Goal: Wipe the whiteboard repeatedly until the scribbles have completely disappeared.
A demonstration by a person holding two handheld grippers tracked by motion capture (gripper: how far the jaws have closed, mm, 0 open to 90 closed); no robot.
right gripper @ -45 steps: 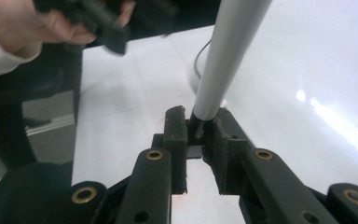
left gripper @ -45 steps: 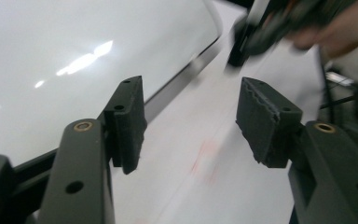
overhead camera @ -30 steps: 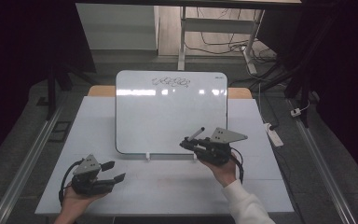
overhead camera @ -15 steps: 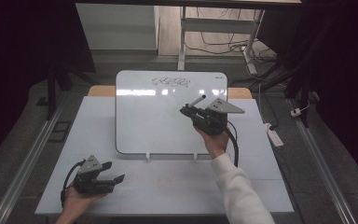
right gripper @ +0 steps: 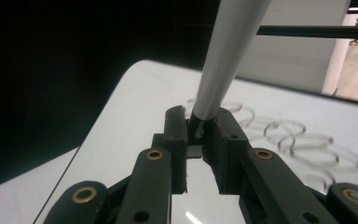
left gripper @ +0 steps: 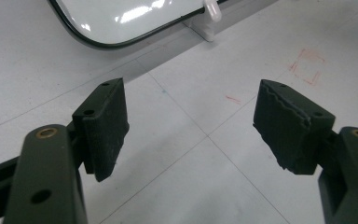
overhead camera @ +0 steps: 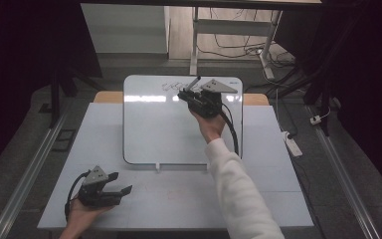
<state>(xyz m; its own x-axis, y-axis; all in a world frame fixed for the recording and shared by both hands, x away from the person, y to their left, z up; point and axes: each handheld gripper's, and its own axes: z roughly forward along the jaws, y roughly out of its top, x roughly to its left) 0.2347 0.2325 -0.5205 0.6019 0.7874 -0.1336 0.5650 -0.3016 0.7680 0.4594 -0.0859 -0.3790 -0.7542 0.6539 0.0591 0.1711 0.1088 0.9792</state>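
Right gripper (overhead camera: 193, 94) clamped on marker (right gripper: 223, 60), poised over scribbles (right gripper: 279, 135) at whiteboard (overhead camera: 154, 129) top. Left gripper (left gripper: 191, 126) open, empty, over table (left gripper: 182, 186). Next, probably: lowering tip accurately onto marks.

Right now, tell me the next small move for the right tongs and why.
Probably lower the pen tip onto the whiteboard beside the loops. The right tongs are shut on the pen and raised near the board's top edge, where the scribble sits, with the pen apparently not touching the surface.
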